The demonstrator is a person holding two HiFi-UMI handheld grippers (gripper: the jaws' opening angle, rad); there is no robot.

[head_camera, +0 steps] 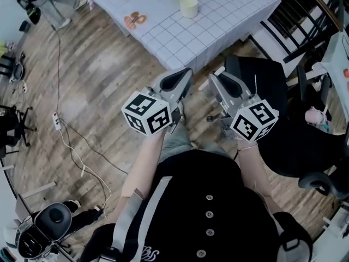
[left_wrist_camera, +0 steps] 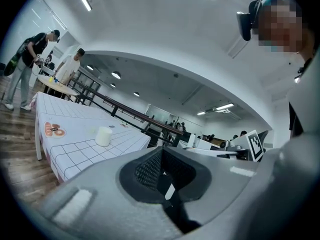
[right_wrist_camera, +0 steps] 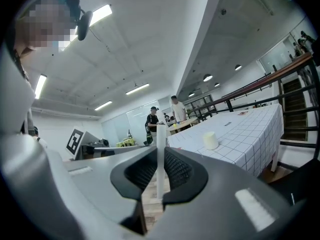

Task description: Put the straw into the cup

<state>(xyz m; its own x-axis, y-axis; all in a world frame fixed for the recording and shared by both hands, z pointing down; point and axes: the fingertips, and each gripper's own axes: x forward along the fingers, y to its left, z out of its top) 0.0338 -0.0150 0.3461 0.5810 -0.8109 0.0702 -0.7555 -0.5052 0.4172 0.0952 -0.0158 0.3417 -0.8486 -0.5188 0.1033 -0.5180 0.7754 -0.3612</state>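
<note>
Left gripper (left_wrist_camera: 162,171): jaws together, nothing in them. The cup (left_wrist_camera: 103,136) is ahead of these jaws and off to their left, well apart. The cup stands upright on the checked table (head_camera: 229,15). Right gripper (right_wrist_camera: 161,176): jaws narrow, clamped on the straw (right_wrist_camera: 160,139), whose long axis runs upright and crosswise to the jaws. From these jaws the cup is ahead and to the right, well apart. The right hand does the insert, and it likely needs a long reach forward first.
</note>
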